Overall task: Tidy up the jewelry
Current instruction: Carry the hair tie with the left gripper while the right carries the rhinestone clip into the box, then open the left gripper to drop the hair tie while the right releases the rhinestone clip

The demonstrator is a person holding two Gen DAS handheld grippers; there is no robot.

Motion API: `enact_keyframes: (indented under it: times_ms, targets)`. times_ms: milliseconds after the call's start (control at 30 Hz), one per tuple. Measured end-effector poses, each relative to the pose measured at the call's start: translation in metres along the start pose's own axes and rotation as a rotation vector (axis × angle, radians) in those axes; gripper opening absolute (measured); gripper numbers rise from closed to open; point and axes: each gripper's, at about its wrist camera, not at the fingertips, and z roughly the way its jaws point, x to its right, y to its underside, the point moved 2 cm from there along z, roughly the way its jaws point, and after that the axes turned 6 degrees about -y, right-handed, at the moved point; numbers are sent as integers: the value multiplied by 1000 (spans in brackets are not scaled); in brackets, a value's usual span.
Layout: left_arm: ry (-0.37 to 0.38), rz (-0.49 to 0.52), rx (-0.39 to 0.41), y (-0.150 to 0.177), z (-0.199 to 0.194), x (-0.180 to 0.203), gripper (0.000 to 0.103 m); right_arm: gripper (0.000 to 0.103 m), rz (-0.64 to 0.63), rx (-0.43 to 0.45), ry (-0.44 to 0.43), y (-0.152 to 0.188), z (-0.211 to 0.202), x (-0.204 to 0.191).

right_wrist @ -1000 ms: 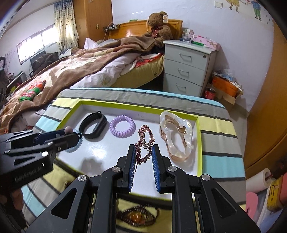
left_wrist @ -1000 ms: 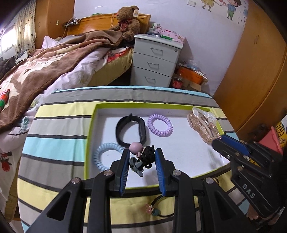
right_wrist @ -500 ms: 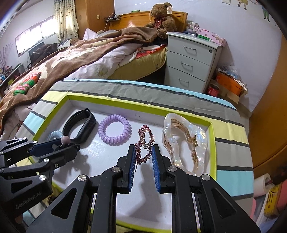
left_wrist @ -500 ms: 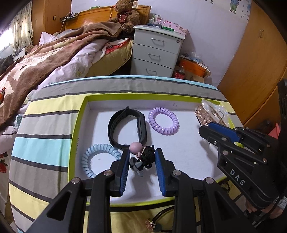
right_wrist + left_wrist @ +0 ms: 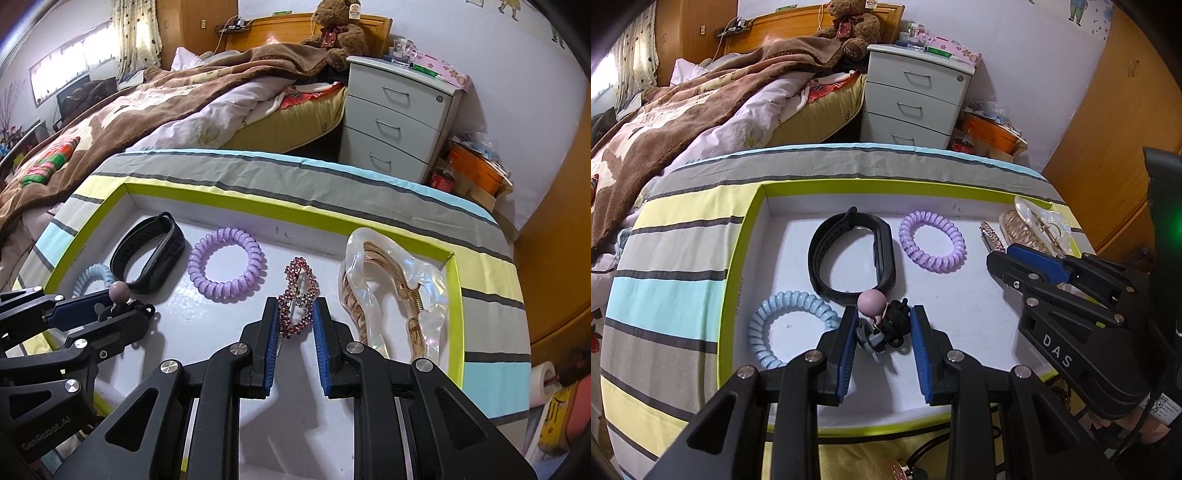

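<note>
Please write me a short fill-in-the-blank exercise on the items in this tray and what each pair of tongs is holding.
1. The right tongs grip the ___ rhinestone hair clip.
2. The left tongs hold a small charm with a ___ ball on top.
3. The purple coil hair tie lies between the black wristband and the ___.
4. The tray has a ___ rim.

Missing words: red; pink; hair clip; green

Left claw [image 5: 884,325] grips a doll charm [image 5: 886,317] over the tray [image 5: 746,236].
</note>
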Motion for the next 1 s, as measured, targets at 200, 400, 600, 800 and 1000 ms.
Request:
enact_keyframes:
  times_ms: [200,400,600,800,1000]
  targets:
    - [5,-5,-4,0,1,0,30,19,-2,2,-7,-1,0,1]
    - [4,-5,-8,0,3,0,31,19,4,2,-10,-2,1,2]
    - [5,-1,-8,0,4,0,38,21,4,4,-8,-2,2,3]
    - [4,-4,-9,0,3,-1,42,33,7,11,-11,-4,0,3]
    - [8,-3,-3,2,-2,0,47,34,11,21,-11,-3,-5,1]
